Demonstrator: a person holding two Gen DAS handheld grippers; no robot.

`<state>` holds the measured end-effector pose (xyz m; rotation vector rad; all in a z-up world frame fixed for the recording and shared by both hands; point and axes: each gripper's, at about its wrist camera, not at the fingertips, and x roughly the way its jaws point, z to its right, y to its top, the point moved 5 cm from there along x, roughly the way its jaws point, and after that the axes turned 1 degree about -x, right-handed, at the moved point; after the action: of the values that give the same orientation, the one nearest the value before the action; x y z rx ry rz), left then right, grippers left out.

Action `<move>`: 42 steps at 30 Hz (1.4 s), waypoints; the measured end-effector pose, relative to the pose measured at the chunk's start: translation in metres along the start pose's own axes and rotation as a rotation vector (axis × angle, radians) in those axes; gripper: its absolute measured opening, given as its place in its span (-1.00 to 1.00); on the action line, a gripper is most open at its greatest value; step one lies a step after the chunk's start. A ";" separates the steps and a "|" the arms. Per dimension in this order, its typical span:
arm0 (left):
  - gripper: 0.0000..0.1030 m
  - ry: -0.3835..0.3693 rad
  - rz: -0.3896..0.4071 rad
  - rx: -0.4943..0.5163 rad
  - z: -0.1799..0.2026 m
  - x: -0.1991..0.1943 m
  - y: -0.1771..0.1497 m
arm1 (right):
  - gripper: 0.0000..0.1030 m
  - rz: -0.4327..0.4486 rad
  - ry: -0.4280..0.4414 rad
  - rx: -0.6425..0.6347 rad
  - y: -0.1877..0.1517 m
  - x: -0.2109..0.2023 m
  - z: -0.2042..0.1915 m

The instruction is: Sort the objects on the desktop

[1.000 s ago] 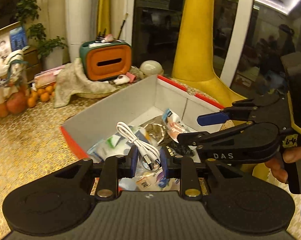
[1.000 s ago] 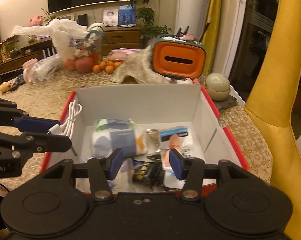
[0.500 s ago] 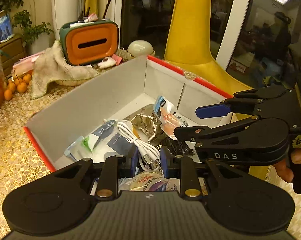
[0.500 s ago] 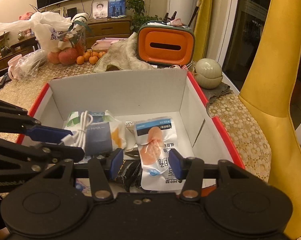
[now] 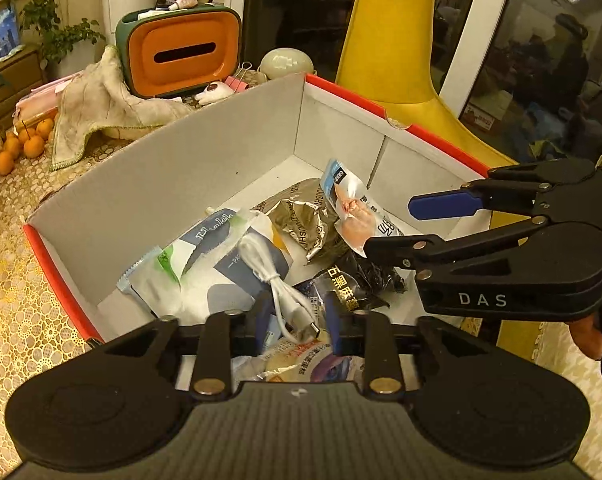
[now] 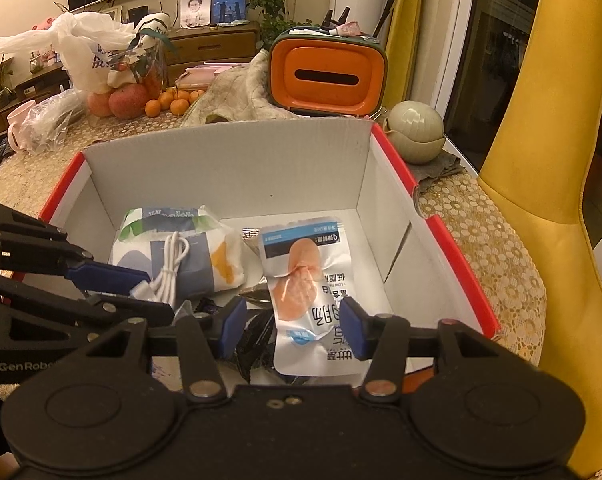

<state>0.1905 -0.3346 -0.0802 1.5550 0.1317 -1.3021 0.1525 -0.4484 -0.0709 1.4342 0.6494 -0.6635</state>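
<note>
From the left wrist view, the left gripper (image 5: 295,320) hangs over the near edge of a red-rimmed cardboard box (image 5: 173,168), its jaws parted, with the plug end of a white USB cable (image 5: 277,280) lying between the blue fingertips; whether either pad touches the plug cannot be told. The cable's coil rests on a white-and-blue tissue pack (image 5: 205,276) inside the box. Beside it lie a crumpled silver foil packet (image 5: 301,220), a sausage pouch (image 5: 353,208) and a black snack bag (image 5: 357,280). The right gripper (image 5: 401,224) reaches in from the right, its jaws apart above the pouch. Behind the box stands an orange tissue holder (image 5: 181,52).

From the right wrist view, the right gripper (image 6: 291,330) straddles the lower half of the sausage pouch (image 6: 305,284) with its jaws wide and empty, the pads beside the pouch's edges. The left gripper (image 6: 141,292) enters from the left, its fingers around the cable (image 6: 171,272) on the tissue pack (image 6: 181,244). A yellow chair (image 6: 541,160) stands at the right.
</note>
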 end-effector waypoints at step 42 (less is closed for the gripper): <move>0.35 0.169 0.278 -0.074 -0.049 -0.175 -0.059 | 0.13 0.123 0.055 -0.041 0.003 -0.089 -0.102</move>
<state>0.1138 -0.1841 0.0100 1.5573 0.0667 -0.9394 0.0947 -0.3441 -0.0060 1.4457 0.6087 -0.5136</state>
